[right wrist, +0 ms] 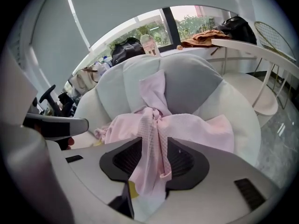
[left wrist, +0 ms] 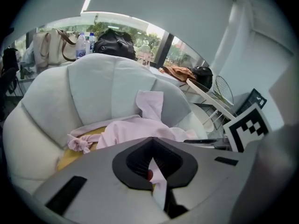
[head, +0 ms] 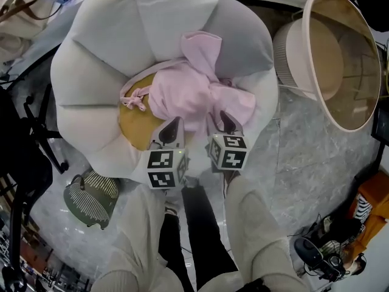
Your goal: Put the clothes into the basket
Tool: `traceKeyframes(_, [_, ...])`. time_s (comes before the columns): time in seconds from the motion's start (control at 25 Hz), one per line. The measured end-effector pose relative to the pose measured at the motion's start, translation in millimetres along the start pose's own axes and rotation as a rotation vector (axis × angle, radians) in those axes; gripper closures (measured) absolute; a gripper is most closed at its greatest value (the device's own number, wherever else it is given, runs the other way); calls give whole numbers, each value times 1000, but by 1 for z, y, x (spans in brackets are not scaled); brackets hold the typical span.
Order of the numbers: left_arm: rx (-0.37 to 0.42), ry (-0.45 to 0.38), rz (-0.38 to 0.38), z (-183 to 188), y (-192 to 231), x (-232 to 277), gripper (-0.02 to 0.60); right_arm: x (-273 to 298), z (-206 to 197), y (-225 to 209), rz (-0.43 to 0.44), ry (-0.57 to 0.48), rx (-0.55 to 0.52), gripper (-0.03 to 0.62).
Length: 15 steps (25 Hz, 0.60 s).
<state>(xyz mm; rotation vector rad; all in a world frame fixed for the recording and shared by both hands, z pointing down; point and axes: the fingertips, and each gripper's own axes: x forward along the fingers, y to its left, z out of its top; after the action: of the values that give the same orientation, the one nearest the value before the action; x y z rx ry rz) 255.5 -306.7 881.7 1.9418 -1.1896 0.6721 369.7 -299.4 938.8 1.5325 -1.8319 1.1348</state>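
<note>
- Largely hidden beneath the pink garment (head: 194, 93), a patch of yellow fabric (head: 135, 125) lies on the seat; whether it is a cushion or more clothing cannot be told.
- Seen from the head view, both grippers' jaw tips sink into the pink folds and are hard to make out.
- Left gripper (left wrist: 152, 166): jaws pinched together on a thin fold of the pink garment.
- Right gripper (right wrist: 152, 160): jaws stand apart, with a twisted band of the same garment hanging loose between the pads, not pressed.
- The garment sits heaped in the middle of a petal-shaped armchair (head: 97, 59) in grey and white, one end draped up the backrest and a knotted drawstring (head: 137, 99) trailing left.
- A green slatted basket (head: 91, 196) stands on the floor at the person's left, near the chair's rim and apart from the garment.
- A round white table (head: 343, 59) stands beside the chair; its legs are out of sight in the head view.
- A black office chair (head: 36, 132) is cut off at the left edge.
- Underfoot is a grey marbled floor (head: 304, 163); the person's pale-trousered legs (head: 258, 224) fill the bottom of the head view.
- Behind the armchair, a beige handbag (left wrist: 51, 43), a black bag (left wrist: 114, 40) and bottles (left wrist: 81, 45) line up before a window (left wrist: 140, 34) with greenery.
</note>
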Motion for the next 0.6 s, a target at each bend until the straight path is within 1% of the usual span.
traceKeyframes(0.12, [-3, 9, 4, -1, 4, -1, 578, 13, -7, -4, -13, 19, -6, 431])
traceKeyframes(0.2, [-3, 12, 11, -1, 10, -2, 578, 23, -10, -6, -38, 28, -25, 422])
traceKeyframes(0.36, [-4, 16, 23, -2, 21, -4, 578, 37, -14, -12, -100, 25, -50, 421])
traceKeyframes(0.48, [-6, 25, 27, -7, 25, -4, 578, 45, -16, -18, -117, 28, -39, 422])
traceKeyframes(0.6, [-15, 30, 34, -11, 31, -7, 578, 49, -16, -17, -123, 50, -51, 422])
